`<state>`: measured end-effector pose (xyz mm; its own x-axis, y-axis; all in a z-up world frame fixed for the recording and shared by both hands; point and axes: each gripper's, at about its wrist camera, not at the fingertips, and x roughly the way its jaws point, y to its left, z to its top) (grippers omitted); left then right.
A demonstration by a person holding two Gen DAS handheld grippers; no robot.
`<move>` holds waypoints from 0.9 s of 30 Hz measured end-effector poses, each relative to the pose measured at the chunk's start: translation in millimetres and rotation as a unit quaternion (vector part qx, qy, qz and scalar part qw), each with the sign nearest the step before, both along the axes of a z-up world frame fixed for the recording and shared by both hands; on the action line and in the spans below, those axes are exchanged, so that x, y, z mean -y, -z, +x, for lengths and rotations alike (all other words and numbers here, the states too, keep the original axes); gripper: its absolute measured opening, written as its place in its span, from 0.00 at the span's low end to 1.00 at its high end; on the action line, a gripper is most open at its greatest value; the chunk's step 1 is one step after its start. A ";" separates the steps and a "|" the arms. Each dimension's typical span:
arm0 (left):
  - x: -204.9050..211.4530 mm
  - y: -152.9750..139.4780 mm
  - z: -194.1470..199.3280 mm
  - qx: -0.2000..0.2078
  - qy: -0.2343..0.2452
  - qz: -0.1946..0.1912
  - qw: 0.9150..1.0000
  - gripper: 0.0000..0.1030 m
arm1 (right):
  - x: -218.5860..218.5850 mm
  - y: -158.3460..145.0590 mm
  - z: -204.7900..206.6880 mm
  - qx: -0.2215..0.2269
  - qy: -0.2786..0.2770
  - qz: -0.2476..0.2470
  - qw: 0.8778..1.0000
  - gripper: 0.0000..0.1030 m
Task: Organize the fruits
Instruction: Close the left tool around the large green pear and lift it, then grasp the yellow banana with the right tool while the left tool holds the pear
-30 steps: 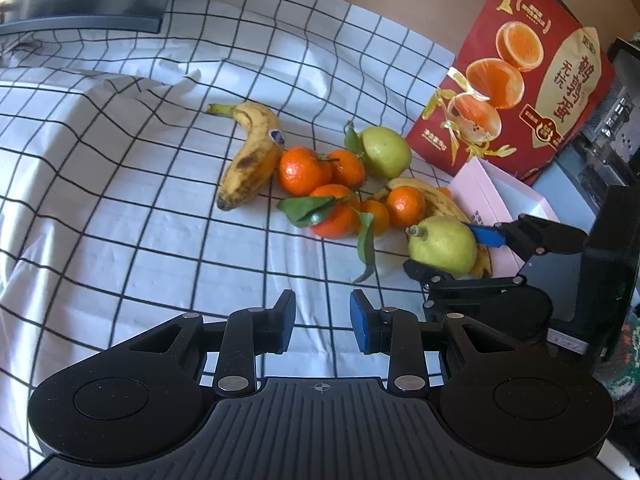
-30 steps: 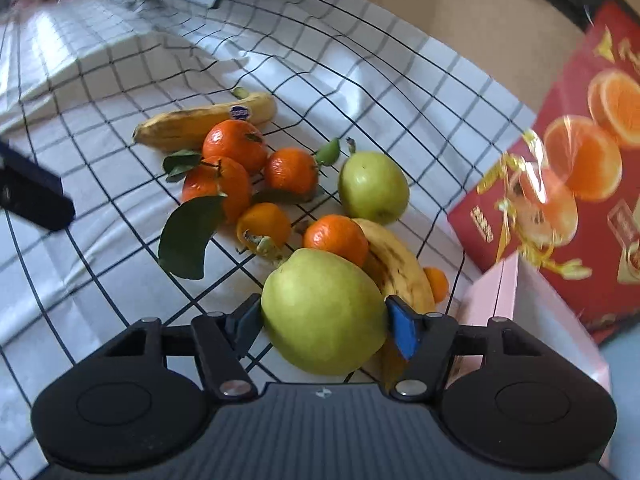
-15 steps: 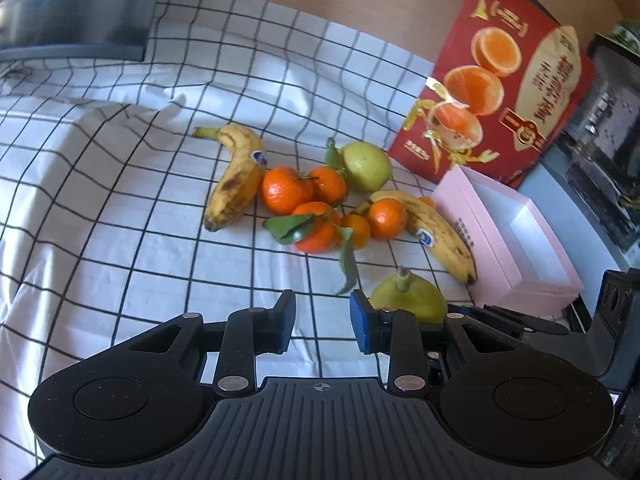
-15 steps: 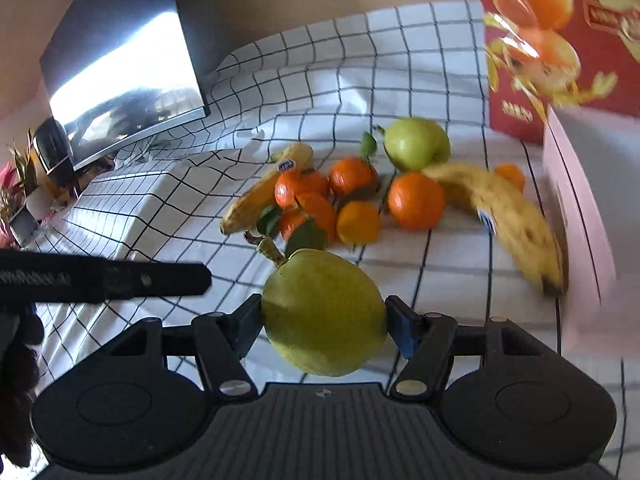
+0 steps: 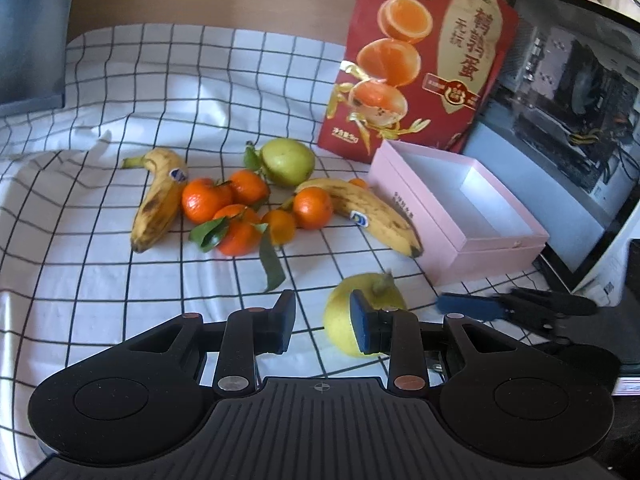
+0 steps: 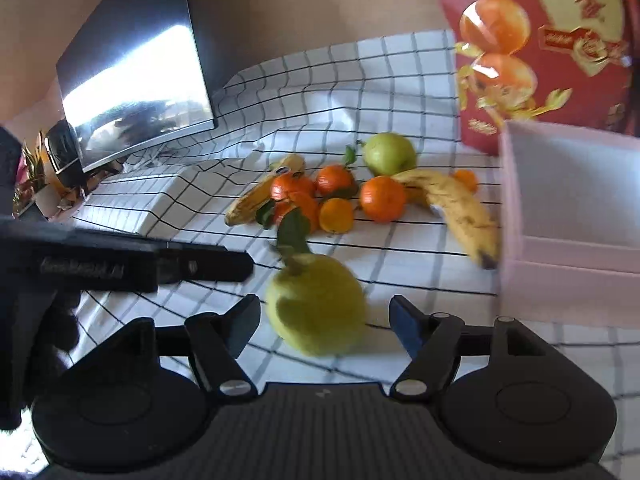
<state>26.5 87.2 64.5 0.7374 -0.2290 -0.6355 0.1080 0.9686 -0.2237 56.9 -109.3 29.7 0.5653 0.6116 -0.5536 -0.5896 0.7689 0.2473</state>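
A yellow-green pear [image 6: 316,304] lies on the checked cloth between my right gripper's [image 6: 325,320] spread fingers, free of both pads. It also shows in the left wrist view [image 5: 344,328], just right of my left gripper [image 5: 323,326], which is open and empty. Further back lie a second pear [image 5: 287,161], two bananas [image 5: 158,200] [image 5: 370,212] and several mandarins [image 5: 244,212] with leaves. The right gripper's blue-tipped finger [image 5: 468,306] reaches in from the right.
An open pink box [image 5: 460,208] stands right of the fruit. A red egg carton box [image 5: 420,56] stands behind it. A monitor [image 6: 132,64] stands at the back left, a computer case [image 5: 568,92] at the right. The left gripper's body [image 6: 120,264] crosses the right wrist view.
My right gripper carried the pear away from the pile towards the front, set it on the cloth and opened. The left gripper kept its opening.
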 end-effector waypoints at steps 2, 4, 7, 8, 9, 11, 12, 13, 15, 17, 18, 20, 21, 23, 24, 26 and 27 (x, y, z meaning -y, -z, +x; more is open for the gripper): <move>9.1 -0.5 -0.8 0.004 0.013 0.022 1.000 0.33 | 16.4 -0.3 -10.9 0.007 0.018 -0.010 1.000 0.71; 22.0 -0.6 -0.2 0.011 0.028 0.046 0.998 0.33 | 29.7 1.5 -17.7 0.007 0.039 -0.019 0.999 0.71; 48.0 0.4 4.6 0.024 0.040 0.100 0.994 0.34 | 48.3 5.4 -23.8 0.002 0.074 -0.030 0.997 0.72; 56.6 0.0 4.9 0.036 0.041 0.119 0.991 0.36 | 52.1 6.7 -24.7 0.001 0.082 -0.032 0.996 0.71; 63.3 -0.2 5.1 0.041 0.044 0.135 0.989 0.36 | 56.6 7.2 -24.0 0.000 0.089 -0.033 0.995 0.71; 73.3 -1.0 7.9 0.042 0.054 0.149 0.986 0.36 | 62.0 8.8 -24.3 0.001 0.100 -0.036 0.994 0.71; 76.4 -0.8 9.0 0.036 0.064 0.146 0.987 0.38 | 64.6 9.0 -24.9 0.002 0.104 -0.036 0.994 0.72; 78.6 0.8 10.0 0.027 0.076 0.138 0.987 0.38 | 66.3 9.7 -25.9 0.003 0.108 -0.036 0.993 0.71; 82.3 3.5 8.4 0.028 0.088 0.130 0.987 0.48 | 69.2 10.7 -28.3 0.005 0.115 -0.039 0.993 0.72; 84.2 7.2 9.7 0.022 0.086 0.138 0.986 0.54 | 71.9 11.6 -31.9 0.007 0.123 -0.042 0.991 0.72; 83.1 8.5 10.6 0.019 0.080 0.138 0.987 0.54 | 73.3 12.3 -32.9 0.006 0.127 -0.044 0.991 0.72; 79.4 9.6 12.3 0.016 0.073 0.135 0.988 0.54 | 76.8 13.8 -35.3 0.005 0.133 -0.044 0.990 0.72; 78.3 10.1 14.0 0.013 0.069 0.137 0.988 0.54 | 78.6 14.0 -36.6 0.004 0.136 -0.045 0.990 0.72; 77.4 13.1 18.9 0.004 0.069 0.140 0.988 0.59 | 81.8 14.3 -38.6 0.005 0.142 -0.048 0.989 0.71; 77.6 14.5 21.0 0.002 0.071 0.138 0.988 0.61 | 82.9 14.8 -39.2 0.005 0.144 -0.049 0.988 0.71; 78.3 18.1 25.3 -0.003 0.075 0.134 0.988 0.63 | 85.2 16.0 -38.7 0.002 0.146 -0.050 0.988 0.72; 78.6 20.4 27.1 -0.006 0.077 0.130 0.988 0.64 | 85.0 16.5 -38.2 0.000 0.146 -0.052 0.988 0.72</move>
<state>53.6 8.6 44.1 0.6988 -0.1653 -0.6959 0.2576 0.9658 0.0292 18.6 -194.3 13.3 0.7098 0.3618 -0.6043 -0.3382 0.9277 0.1581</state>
